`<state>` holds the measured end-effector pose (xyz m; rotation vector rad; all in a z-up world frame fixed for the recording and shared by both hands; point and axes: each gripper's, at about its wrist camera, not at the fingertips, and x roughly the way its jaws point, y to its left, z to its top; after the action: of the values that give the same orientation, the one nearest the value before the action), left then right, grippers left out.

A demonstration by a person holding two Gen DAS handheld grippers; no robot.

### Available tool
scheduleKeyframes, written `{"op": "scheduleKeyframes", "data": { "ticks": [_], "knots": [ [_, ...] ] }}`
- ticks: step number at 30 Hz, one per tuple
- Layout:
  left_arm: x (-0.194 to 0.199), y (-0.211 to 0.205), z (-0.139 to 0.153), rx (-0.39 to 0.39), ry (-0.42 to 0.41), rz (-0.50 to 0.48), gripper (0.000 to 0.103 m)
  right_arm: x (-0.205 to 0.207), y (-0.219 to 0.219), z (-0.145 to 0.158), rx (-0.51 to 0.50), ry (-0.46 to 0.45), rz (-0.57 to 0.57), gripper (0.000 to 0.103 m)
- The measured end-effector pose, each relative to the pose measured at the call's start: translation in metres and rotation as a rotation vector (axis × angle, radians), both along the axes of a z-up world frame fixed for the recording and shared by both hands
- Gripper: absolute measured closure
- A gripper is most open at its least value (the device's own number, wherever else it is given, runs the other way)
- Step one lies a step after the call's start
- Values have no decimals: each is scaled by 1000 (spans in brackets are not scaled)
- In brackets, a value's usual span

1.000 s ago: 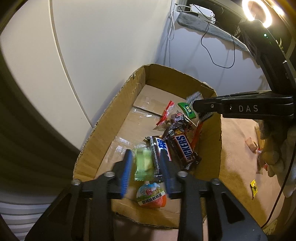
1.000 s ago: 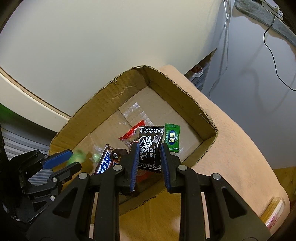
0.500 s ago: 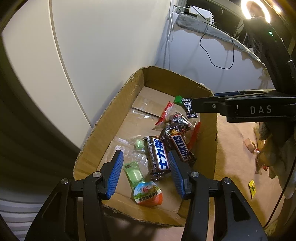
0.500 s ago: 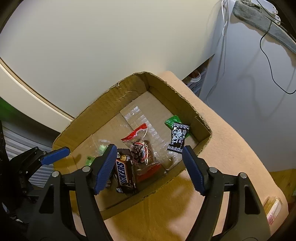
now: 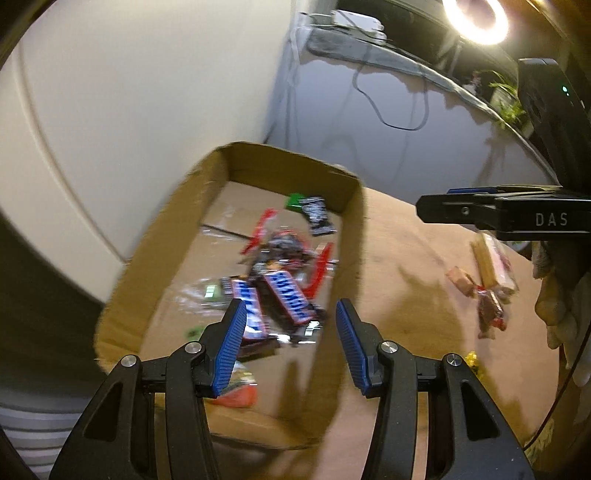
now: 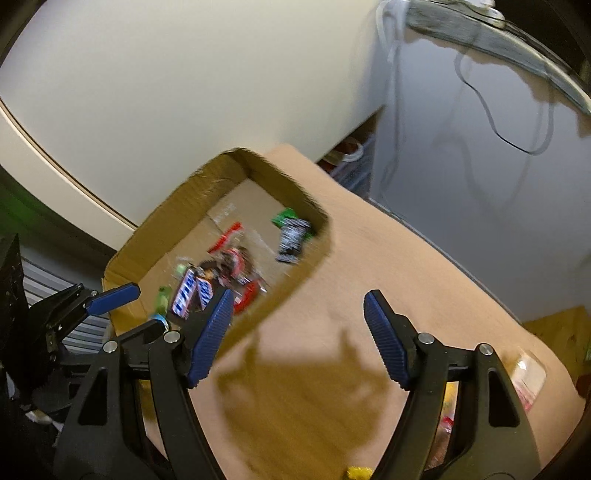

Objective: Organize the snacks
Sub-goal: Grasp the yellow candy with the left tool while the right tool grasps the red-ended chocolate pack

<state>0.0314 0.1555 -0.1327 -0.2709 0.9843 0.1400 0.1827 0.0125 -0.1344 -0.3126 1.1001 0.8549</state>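
An open cardboard box [image 5: 166,236] [image 6: 236,173] sits at the table's left end against a white wall. Inside it lie two Snickers bars [image 5: 288,299] [image 6: 194,291], a black-and-white packet [image 5: 317,214] [image 6: 293,236], a green packet [image 5: 295,199] and a clear red-trimmed bag [image 5: 284,243]. My left gripper [image 5: 290,310] [image 6: 147,306] hangs open over the box's near right corner with nothing between its pads. To the right of the box, over bare table, my right gripper [image 6: 298,299] [image 5: 432,201] is open and empty.
Loose wrapped snacks [image 5: 487,295] and a small yellow candy [image 5: 472,360] lie on the tan table [image 5: 406,258] right of the box. A clear packet [image 6: 528,373] rests near the table's right edge. A ring light [image 5: 476,18] glows at the top right.
Both grippers have opened: the left dropped a pale green candy, the right a black-and-white packet, both into the box. Both hands then drew back and to the right, away from the box.
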Motion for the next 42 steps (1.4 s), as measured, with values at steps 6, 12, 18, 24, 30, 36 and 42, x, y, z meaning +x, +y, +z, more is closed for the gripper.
{"op": "scheduleKeyframes", "data": {
  "ticks": [6, 12, 18, 24, 30, 36, 42],
  "knots": [
    [11, -36, -1, -31, 8, -79, 54, 6, -57, 3, -7, 7, -80, 27],
    [18, -74, -6, -50, 26, -166, 54, 4, -112, -8, -23, 30, -163, 27],
    [25, -105, -11, -70, 50, -245, 54, -8, -161, -25, -37, 65, -245, 27],
    [34, -132, -14, -85, 68, -317, 56, -26, -196, -47, -39, 108, -316, 27],
    [32, -167, -26, -132, 120, -408, 56, -19, -213, -58, -12, 164, -382, 27],
    [24, -199, -44, -193, 185, -459, 56, -1, -212, -68, -7, 208, -406, 27],
    [25, -211, -64, -229, 250, -442, 56, 12, -208, -81, -8, 263, -425, 33]
  ]
}}
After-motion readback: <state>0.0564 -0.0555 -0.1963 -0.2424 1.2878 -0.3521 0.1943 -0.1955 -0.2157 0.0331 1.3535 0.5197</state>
